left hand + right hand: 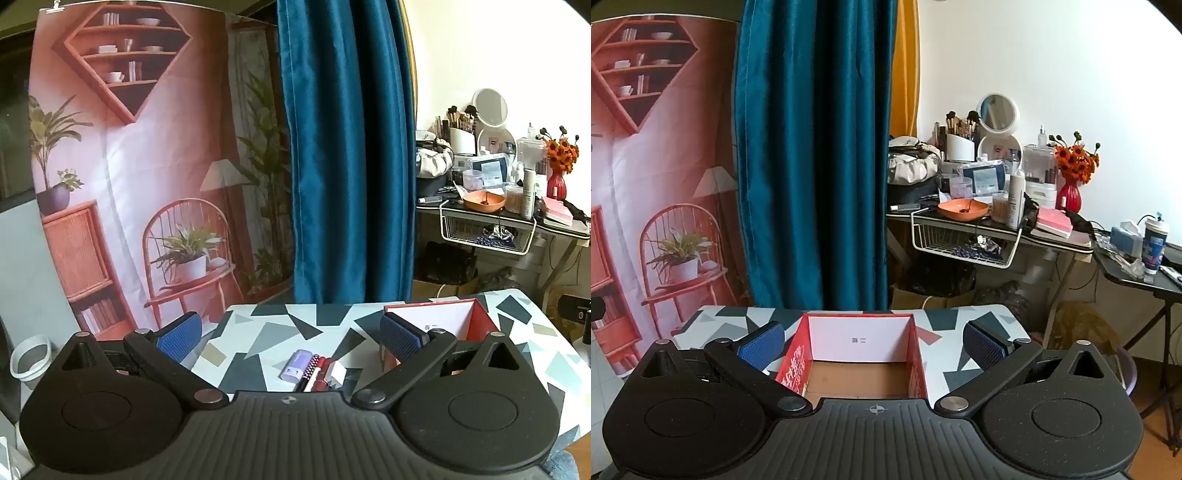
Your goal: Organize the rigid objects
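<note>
A small pile of rigid items lies on the patterned table [266, 332]: a lilac case [295, 365], a polka-dot pen [309, 371], a red pen [322, 373] and a small white box [338, 373]. My left gripper [291, 334] hovers just above and behind them, open, with nothing between its blue pads [180, 338]. To the right stands an open red cardboard box [480, 319]. In the right wrist view that red box [792, 363] sits straight ahead, its brown floor bare. My right gripper [873, 343] is open, its pads flanking the box's walls without touching.
A blue curtain [812, 147] hangs behind the table, with a printed backdrop [129, 166] to its left. A cluttered dressing table [990, 221] with a wire basket stands at the right. A black side table [1137, 273] holds a cup. A white bin [27, 358] sits on the floor at the left.
</note>
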Tool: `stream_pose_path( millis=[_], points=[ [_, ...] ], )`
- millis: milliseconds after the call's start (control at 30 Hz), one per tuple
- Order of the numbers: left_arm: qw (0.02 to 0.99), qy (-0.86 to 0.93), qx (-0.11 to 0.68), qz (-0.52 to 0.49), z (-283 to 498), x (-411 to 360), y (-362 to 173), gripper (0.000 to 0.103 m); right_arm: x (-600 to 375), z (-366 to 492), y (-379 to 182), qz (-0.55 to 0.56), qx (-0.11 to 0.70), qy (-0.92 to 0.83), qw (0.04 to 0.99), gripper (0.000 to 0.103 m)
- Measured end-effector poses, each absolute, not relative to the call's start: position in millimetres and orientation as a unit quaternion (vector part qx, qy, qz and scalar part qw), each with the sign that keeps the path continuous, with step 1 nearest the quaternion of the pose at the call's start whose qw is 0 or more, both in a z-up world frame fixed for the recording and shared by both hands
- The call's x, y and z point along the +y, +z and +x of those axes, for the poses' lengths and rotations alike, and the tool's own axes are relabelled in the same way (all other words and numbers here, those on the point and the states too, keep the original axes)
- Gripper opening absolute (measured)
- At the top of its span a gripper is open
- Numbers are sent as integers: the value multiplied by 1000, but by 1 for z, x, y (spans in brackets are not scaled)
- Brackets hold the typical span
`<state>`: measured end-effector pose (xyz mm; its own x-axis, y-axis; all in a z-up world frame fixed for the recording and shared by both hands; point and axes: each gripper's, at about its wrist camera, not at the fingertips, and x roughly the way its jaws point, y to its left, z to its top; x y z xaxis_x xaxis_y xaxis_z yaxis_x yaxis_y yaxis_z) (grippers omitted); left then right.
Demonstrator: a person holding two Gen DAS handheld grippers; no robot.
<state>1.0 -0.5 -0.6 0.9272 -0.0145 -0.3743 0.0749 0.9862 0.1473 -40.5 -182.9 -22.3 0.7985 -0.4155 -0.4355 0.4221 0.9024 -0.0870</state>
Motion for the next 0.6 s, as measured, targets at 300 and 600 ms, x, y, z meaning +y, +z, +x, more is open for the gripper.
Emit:
stream_pose_path(
  millis=[300, 600],
  points=[
    [979, -15, 187, 80, 0, 0, 1, 103, -182, -41, -23, 7, 230, -219, 948, 103],
    [979, -13, 185, 82, -1, 0, 1, 103, -180, -40, -22, 6, 231, -219, 948, 103]
  ],
)
